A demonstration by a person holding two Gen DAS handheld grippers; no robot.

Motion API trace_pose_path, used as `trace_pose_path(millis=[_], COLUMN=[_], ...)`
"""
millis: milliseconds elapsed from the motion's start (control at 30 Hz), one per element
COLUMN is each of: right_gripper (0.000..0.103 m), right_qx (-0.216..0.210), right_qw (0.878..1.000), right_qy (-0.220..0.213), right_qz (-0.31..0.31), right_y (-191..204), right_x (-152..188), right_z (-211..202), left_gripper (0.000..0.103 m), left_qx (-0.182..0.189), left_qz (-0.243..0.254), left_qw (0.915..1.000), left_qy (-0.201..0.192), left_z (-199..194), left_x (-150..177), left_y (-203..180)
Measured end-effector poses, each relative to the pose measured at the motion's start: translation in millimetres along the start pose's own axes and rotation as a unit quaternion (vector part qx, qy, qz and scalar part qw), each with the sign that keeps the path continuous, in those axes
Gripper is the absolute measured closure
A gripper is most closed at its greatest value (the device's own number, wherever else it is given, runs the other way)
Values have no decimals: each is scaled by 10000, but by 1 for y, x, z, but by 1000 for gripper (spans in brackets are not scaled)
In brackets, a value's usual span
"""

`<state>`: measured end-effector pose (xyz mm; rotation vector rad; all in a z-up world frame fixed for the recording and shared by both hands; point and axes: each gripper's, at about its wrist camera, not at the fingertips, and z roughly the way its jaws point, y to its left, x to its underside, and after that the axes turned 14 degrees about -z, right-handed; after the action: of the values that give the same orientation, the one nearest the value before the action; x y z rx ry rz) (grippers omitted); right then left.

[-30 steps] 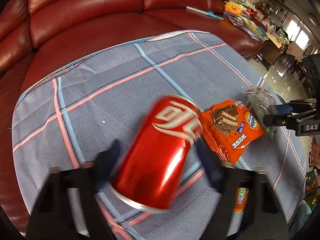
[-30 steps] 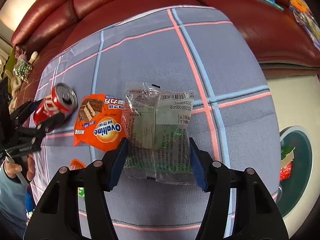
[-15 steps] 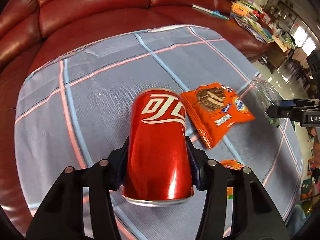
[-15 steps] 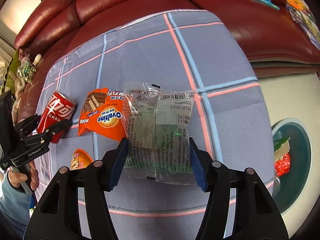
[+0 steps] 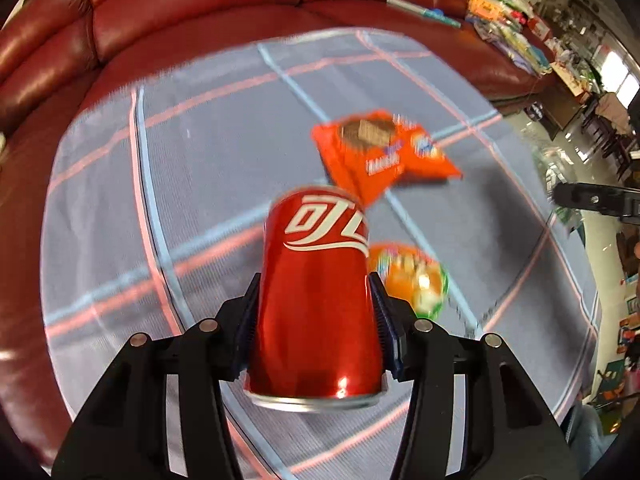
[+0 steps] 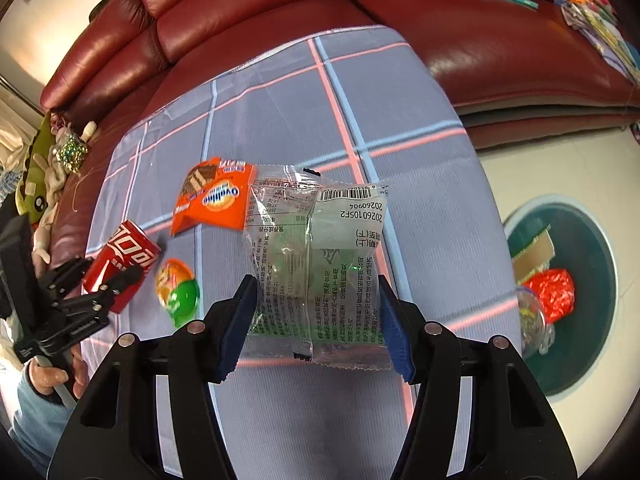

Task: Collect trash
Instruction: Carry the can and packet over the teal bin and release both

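A red soda can (image 5: 316,300) is clamped lengthwise between the blue pads of my left gripper (image 5: 315,320), clear of the checked cloth. From the right wrist view the same can (image 6: 128,248) and left gripper (image 6: 100,284) appear at the left. My right gripper (image 6: 316,312) is shut on a clear printed plastic wrapper (image 6: 316,264) held above the cloth. An orange snack wrapper (image 6: 212,200) and a small round orange-green packet (image 6: 178,292) lie on the cloth between the two grippers.
The blue-grey checked cloth (image 6: 280,120) covers a table in front of a red leather sofa (image 6: 240,8). A teal bin (image 6: 592,352) with trash in it stands on the floor to the right. Books and papers lie on the sofa's far right.
The left jaws closed on the can, which went from tilted to straight in the grip. Both grippers have shifted over the cloth; the bin has come further into the right view.
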<state>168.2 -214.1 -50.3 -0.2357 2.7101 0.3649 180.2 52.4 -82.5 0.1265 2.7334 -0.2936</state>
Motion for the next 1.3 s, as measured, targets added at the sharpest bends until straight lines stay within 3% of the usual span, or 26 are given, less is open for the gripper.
trace_pose_path(millis=[267, 367, 667, 800, 967, 1300], right_gripper=[43, 43, 43, 43, 43, 43], right_qx=[-121, -141, -250, -305, -240, 338], right_qw=[9999, 9999, 9996, 9992, 9981, 9897], right_qy=[59, 40, -71, -218, -444, -742], right_qz=[17, 28, 62, 145, 343, 1179], right_y=[1, 2, -4, -13, -37, -137], right_x=[18, 20, 24, 27, 38, 86], right_z=[-1, -1, -9, -20, -44, -101], left_gripper=[50, 54, 54, 54, 54, 54], left_qx=[-142, -98, -77, 16, 388, 1099], left_qz=[-123, -138, -342, -113, 245, 1016], left_qw=[9998, 9998, 9987, 9986, 9971, 9878], left_qy=[91, 58, -378, -514, -612, -441], left_z=[2, 0, -38, -57, -71, -52], left_x=[21, 23, 31, 34, 29, 25], left_y=[2, 0, -8, -32, -82, -202])
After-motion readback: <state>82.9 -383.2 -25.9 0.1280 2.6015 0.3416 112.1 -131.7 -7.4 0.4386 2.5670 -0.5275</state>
